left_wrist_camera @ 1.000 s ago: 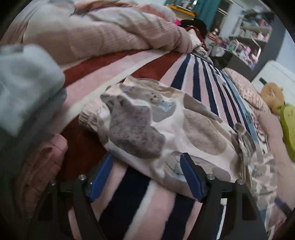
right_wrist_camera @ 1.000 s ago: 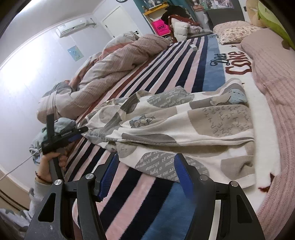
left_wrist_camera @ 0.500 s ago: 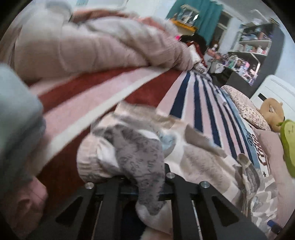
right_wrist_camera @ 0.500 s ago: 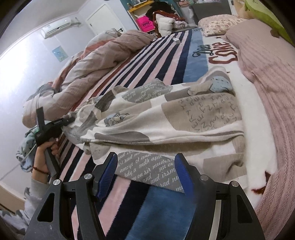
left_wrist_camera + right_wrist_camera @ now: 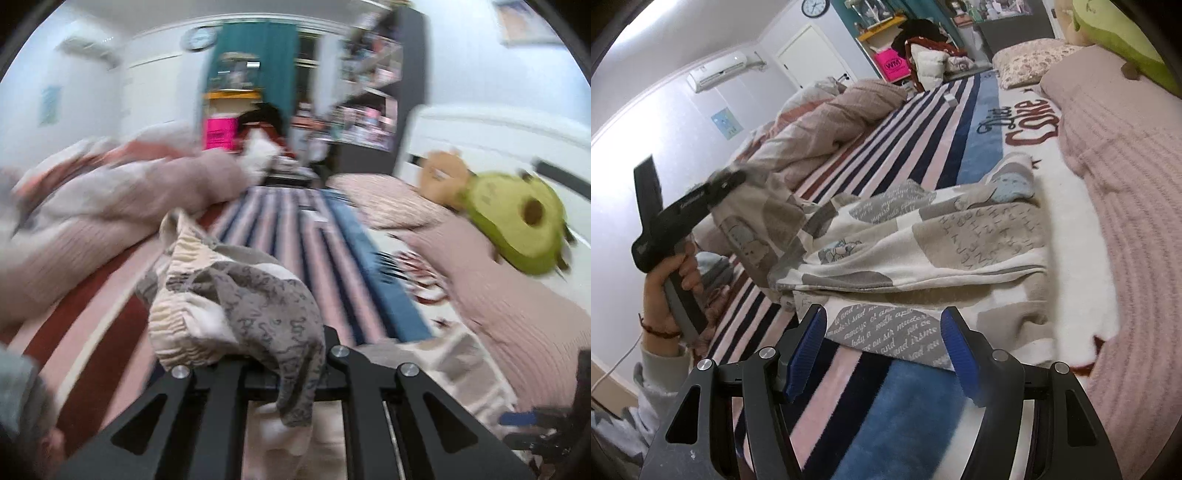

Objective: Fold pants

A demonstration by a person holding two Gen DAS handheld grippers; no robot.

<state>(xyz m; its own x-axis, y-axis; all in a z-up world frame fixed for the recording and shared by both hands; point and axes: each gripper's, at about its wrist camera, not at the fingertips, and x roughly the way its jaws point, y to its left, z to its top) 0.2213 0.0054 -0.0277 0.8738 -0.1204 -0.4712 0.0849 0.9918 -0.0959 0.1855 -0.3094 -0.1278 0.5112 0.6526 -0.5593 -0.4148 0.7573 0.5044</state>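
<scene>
Left gripper is clamped on the pants at the elastic cuffed end, jaws fully closed with fabric bunched between them and hanging over the front. In the right wrist view the left gripper is held up off the bed by a hand, that end of the pants lifted with it; the rest of the pants lies flat on the blanket.

Right gripper has its jaws apart, blue pads on either side of the near pants edge, not pressing on it. Cannot tell if the pads touch the fabric.

Readable text: blanket print says "Diet Coke" in dark script and red lettering. Pants carry grey patches with cursive script and block letters, too small and warped to read as words. Pink bag at the far end has a round "WM" logo. Small lettering on the left gripper body, not legible.

Left wrist view is motion-blurred; green avocado plush on the right of the bed.
</scene>
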